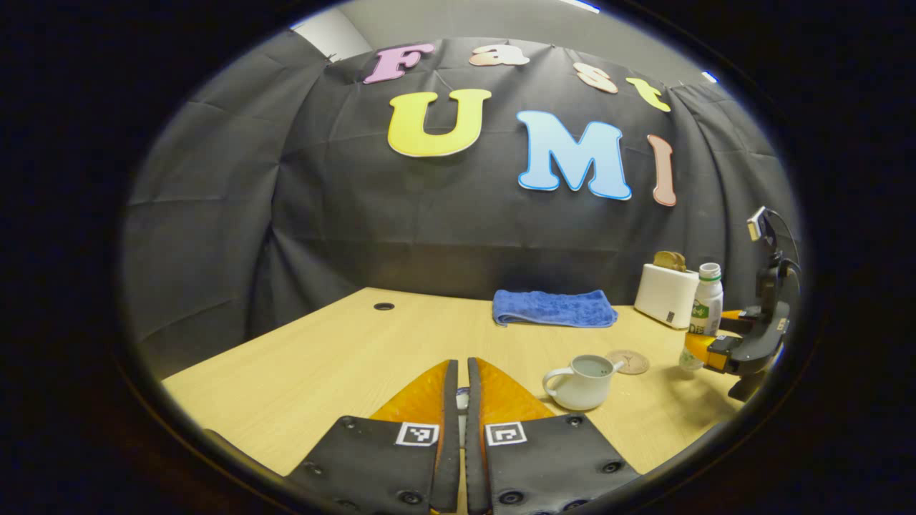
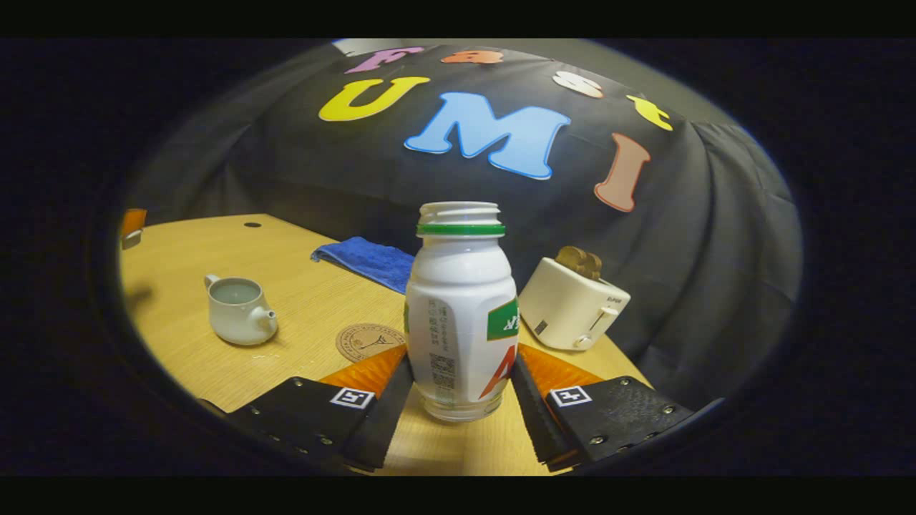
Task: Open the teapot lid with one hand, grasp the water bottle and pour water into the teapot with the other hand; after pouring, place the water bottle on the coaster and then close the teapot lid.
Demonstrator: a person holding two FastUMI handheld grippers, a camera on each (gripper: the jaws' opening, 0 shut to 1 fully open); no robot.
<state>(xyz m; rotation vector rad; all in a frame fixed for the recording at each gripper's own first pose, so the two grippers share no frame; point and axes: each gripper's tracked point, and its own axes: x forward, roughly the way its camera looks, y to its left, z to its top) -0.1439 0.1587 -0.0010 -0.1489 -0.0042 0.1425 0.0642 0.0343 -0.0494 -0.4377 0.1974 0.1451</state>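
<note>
The white teapot (image 1: 580,383) (image 2: 240,311) stands on the wooden table with its top uncovered and liquid inside. My left gripper (image 1: 461,365) is held over the table to the teapot's left, shut on the teapot lid (image 1: 462,400), of which just a pale sliver shows between the fingers. My right gripper (image 2: 461,350) is shut on the white water bottle (image 2: 461,315) (image 1: 707,307), which is upright with no cap. The round coaster (image 2: 368,341) (image 1: 628,361) lies between the teapot and the bottle. In the left gripper view the right gripper (image 1: 723,343) is at the far right.
A white toaster (image 1: 667,293) (image 2: 572,304) with toast stands at the back right. A folded blue towel (image 1: 552,307) (image 2: 365,261) lies along the far edge. A cable hole (image 1: 383,306) sits at the back left of the table (image 1: 322,357).
</note>
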